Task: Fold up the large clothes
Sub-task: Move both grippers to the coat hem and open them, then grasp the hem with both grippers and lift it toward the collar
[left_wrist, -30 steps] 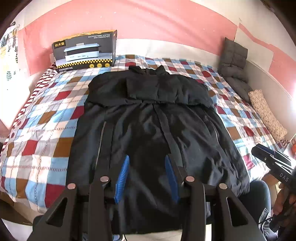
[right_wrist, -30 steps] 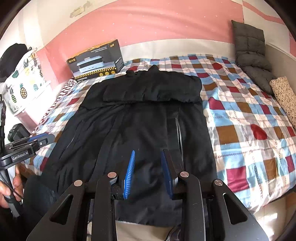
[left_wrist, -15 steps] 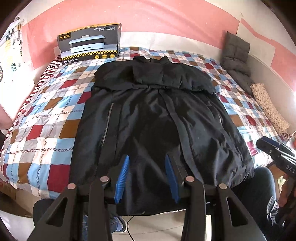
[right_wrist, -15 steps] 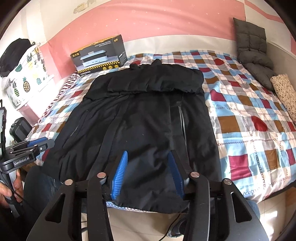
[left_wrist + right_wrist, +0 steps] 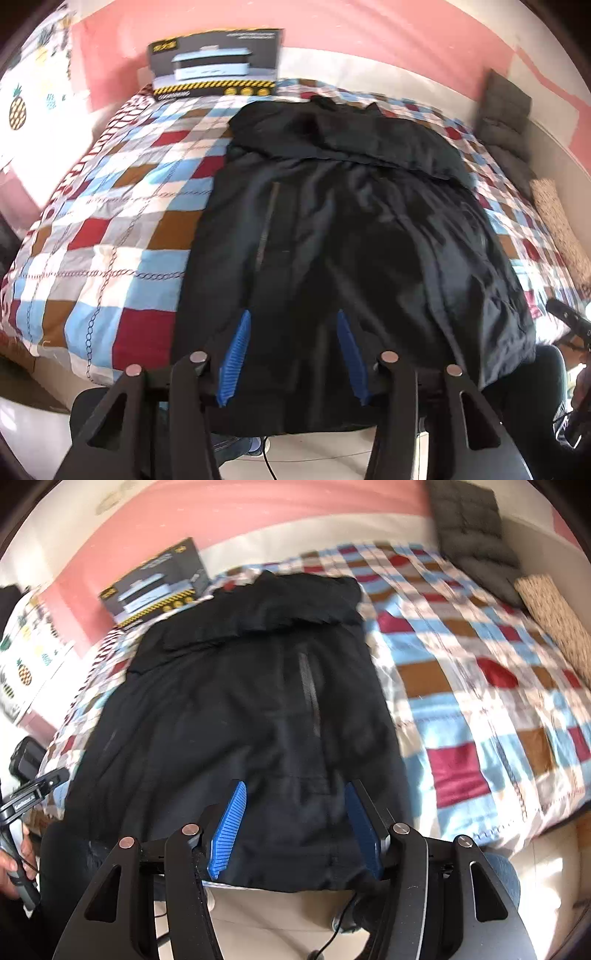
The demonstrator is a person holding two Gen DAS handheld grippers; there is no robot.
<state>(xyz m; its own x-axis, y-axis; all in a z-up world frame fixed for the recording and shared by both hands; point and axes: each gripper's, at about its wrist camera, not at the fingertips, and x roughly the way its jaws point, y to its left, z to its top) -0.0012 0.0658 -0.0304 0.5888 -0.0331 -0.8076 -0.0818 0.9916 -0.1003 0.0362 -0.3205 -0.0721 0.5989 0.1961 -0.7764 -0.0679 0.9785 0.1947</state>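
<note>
A large black jacket [image 5: 343, 229] lies spread on a checked bed, its top part folded down across the far end and its hem hanging over the near bed edge. It also shows in the right wrist view [image 5: 240, 709]. My left gripper [image 5: 291, 354] is open and empty above the hem, left of centre. My right gripper [image 5: 295, 827] is open and empty above the hem, right of centre. The right gripper shows at the right edge of the left wrist view [image 5: 569, 321]; the left gripper shows at the left edge of the right wrist view [image 5: 33, 794].
The checked bedspread [image 5: 110, 229] covers the bed. A black appliance box [image 5: 216, 62] stands at the far left by the pink wall. Grey cushions [image 5: 472, 528] and a speckled pillow [image 5: 554, 620] lie along the right wall. Pale floor [image 5: 280, 919] lies below the hem.
Both grippers have pulled back toward the near bed edge and lowered toward the hem. The right gripper's jaws have opened wider. The jacket lies as before.
</note>
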